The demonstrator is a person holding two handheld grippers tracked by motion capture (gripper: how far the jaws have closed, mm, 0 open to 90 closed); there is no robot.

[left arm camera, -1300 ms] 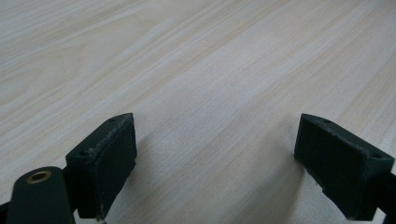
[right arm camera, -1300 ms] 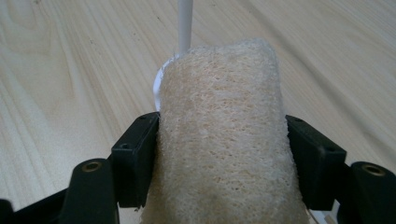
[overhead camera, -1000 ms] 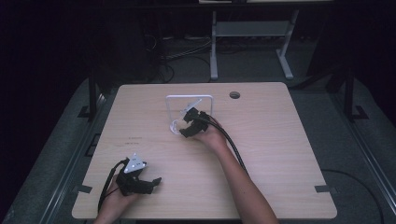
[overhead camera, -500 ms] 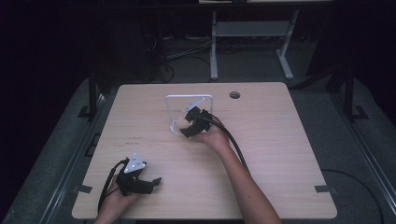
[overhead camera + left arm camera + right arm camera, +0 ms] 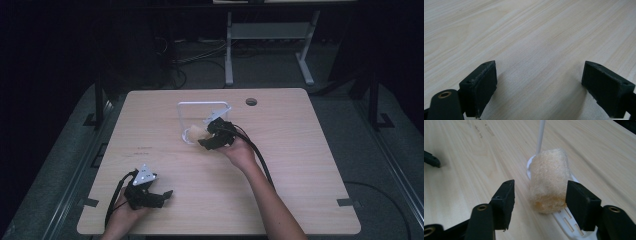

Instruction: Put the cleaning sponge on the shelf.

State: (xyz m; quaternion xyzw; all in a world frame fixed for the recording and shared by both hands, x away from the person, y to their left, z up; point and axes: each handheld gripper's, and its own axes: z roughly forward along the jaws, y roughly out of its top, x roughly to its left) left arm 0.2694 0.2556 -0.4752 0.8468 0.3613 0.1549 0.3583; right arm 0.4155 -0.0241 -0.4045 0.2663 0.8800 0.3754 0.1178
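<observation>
Pale wooden counter: right tongs, jaws just closing, straddle the sponge roll beside the white rack, unpinched; next, squeeze. Left tongs gape empty.

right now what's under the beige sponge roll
The sponge roll rests on a white plastic rack base on the table; the part beneath the roll is covered.

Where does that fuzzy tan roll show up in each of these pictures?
High view: the fuzzy tan cylinder-shaped roll lies at table centre, at the white wire rack's near corner, just left of the right gripper.
Right gripper view: the roll stands mid-picture on the rack's white base, between the black fingers, nearer the right one.
Left gripper view: bare light wooden tabletop.
Shared landmark: the tabletop.
</observation>
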